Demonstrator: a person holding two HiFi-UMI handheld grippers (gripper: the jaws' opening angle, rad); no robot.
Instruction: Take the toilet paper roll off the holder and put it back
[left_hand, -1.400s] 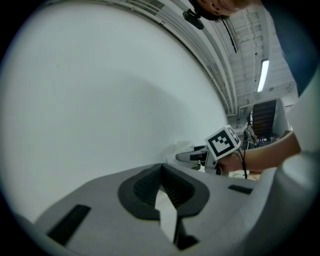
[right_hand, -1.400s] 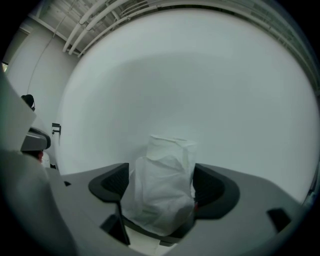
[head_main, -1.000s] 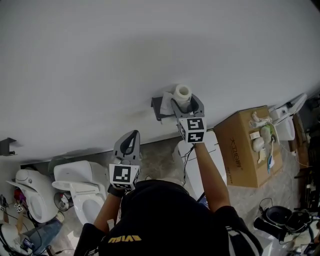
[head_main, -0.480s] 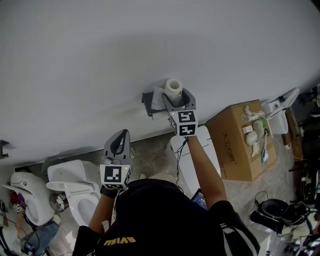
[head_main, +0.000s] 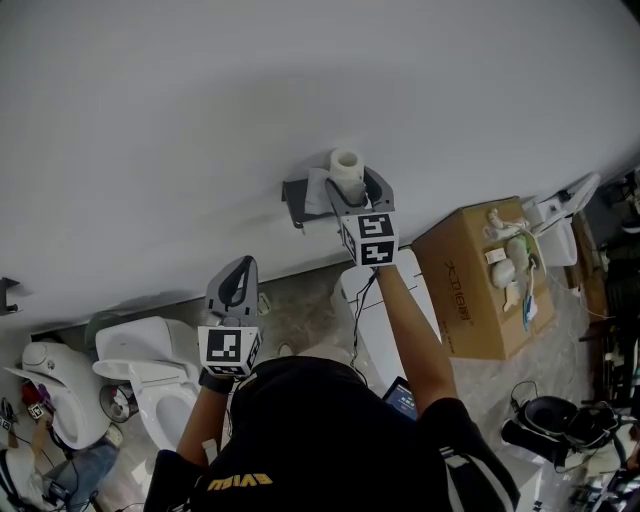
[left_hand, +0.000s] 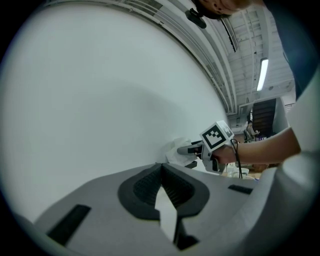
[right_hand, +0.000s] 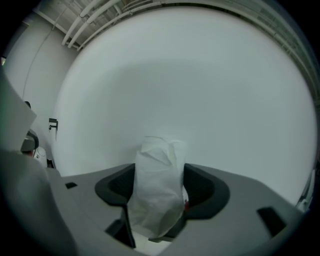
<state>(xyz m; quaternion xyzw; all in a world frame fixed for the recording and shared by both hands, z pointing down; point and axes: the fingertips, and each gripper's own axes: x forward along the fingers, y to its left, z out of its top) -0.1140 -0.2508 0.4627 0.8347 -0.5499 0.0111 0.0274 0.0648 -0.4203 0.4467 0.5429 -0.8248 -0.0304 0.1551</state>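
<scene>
- Two grippers are held up before a pale wall (head_main: 300, 80), one in each of the person's hands.
- The right gripper (head_main: 358, 188) is clamped on the roll (head_main: 346, 168). In the right gripper view both dark pads are pressed against the sides of the white paper, which fills the gap between the jaws.
- The roll is held upright against the wall, with its open cardboard core turned toward the head camera.
- The dark holder (head_main: 297, 203) is fixed to the wall just beside the roll, on its left in the head view. A loose white sheet is seen between the two.
- Whether the roll is still seated on the holder cannot be told.
- The left gripper (head_main: 242, 266) is held lower and to the left, well apart from the roll. Its jaws are closed together with nothing between them, as the left gripper view shows, and only bare wall is seen ahead of it.
- In the left gripper view the right gripper's marker cube (left_hand: 217, 136) is seen at the right, with the white paper just beyond it at the wall.
- A cardboard box (head_main: 468, 295) is seen on the floor (head_main: 300, 315) to the right, with small things lying on its top.
- White toilets (head_main: 150, 362) are seen at the lower left.
</scene>
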